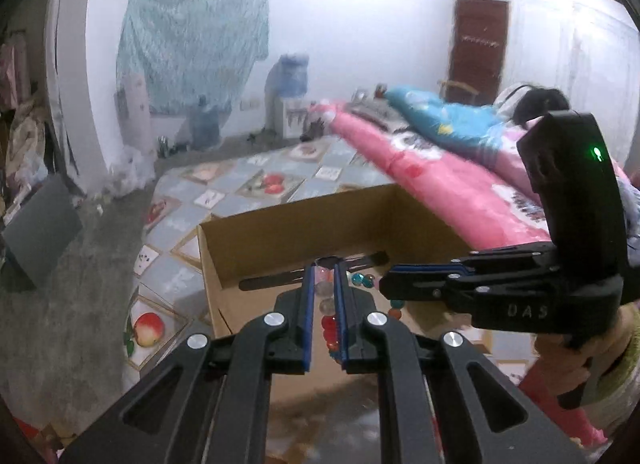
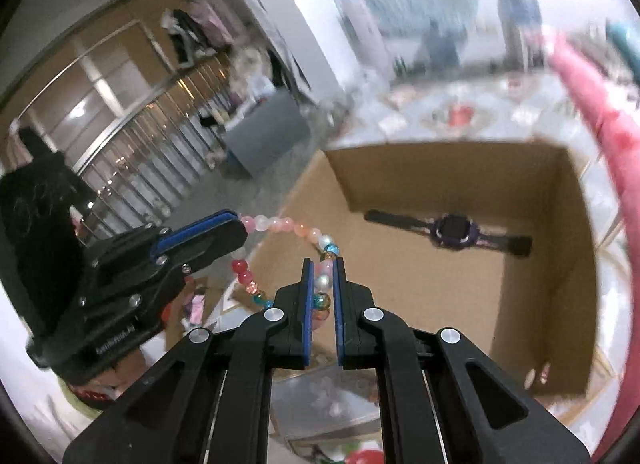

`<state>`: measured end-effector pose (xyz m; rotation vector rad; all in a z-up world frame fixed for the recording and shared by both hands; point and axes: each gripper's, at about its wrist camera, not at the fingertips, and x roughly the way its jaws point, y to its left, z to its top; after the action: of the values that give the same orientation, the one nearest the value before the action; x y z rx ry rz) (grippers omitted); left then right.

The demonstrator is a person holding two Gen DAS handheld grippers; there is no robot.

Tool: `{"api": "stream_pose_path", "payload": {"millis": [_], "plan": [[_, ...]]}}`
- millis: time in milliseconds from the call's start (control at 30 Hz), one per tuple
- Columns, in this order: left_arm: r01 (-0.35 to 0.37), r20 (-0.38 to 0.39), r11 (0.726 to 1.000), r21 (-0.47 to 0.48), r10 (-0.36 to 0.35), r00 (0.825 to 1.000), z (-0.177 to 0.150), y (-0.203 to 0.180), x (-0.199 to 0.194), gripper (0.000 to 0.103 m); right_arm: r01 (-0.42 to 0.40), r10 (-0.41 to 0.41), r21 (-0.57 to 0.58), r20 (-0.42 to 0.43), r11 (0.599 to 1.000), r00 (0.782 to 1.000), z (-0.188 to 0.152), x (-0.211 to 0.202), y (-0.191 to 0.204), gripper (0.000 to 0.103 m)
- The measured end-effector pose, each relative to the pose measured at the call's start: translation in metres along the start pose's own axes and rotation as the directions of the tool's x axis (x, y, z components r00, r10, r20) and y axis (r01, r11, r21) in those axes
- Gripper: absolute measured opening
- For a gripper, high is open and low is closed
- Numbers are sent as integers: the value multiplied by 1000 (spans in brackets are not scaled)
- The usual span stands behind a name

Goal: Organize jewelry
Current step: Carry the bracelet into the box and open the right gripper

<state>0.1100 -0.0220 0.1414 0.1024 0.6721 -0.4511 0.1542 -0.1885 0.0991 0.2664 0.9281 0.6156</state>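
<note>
Two grippers pinch one beaded bracelet (image 2: 280, 225) above the near edge of an open cardboard box (image 2: 532, 304). Left gripper (image 1: 324, 284) clamps pale and red beads; right gripper (image 2: 323, 276) clamps pearl and teal beads. Right gripper body reads "DAS". Inside the box, a purple-faced wristwatch (image 2: 452, 232) lies flat near the far wall.
</note>
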Motion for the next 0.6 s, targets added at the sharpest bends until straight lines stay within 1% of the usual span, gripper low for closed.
{"api": "stream_pose_path", "payload": {"millis": [67, 133, 167, 200, 300, 367, 400, 433, 467, 533, 600], "plan": [[-17, -63, 1000, -19, 16, 998, 4, 14, 29, 9, -9, 13, 53, -82, 999, 997, 12, 26, -15, 7], [-34, -124, 999, -25, 31, 992, 4, 24, 53, 9, 3, 11, 95, -152, 995, 988, 22, 52, -28, 7], [-39, -148, 999, -23, 35, 988, 2, 28, 62, 9, 11, 13, 118, -200, 993, 980, 27, 70, -35, 7], [-55, -189, 998, -16, 51, 981, 0, 33, 76, 9, 16, 13, 128, -222, 992, 975, 24, 77, -36, 7], [-96, -259, 995, 19, 98, 961, -10, 37, 98, 10, 38, 10, 154, -300, 987, 954, 27, 107, -43, 8], [-135, -277, 990, 37, 140, 951, -13, 41, 105, 11, 43, 19, 172, -344, 984, 939, 29, 124, -45, 9], [-139, -281, 990, 34, 143, 949, -13, 43, 107, 12, 39, 29, 181, -359, 983, 933, 29, 130, -45, 10], [-132, -275, 991, 27, 134, 952, -13, 45, 106, 14, 38, 32, 184, -363, 982, 931, 28, 134, -46, 10], [-129, -266, 991, 23, 131, 955, -13, 45, 104, 16, 37, 34, 188, -364, 981, 931, 28, 137, -47, 10], [-145, -251, 989, 28, 148, 957, -11, 47, 102, 23, 28, 44, 198, -349, 980, 936, 26, 137, -48, 10], [-156, -221, 988, 18, 156, 963, -10, 48, 94, 23, 8, 61, 206, -327, 979, 943, 25, 128, -50, 10]]}}
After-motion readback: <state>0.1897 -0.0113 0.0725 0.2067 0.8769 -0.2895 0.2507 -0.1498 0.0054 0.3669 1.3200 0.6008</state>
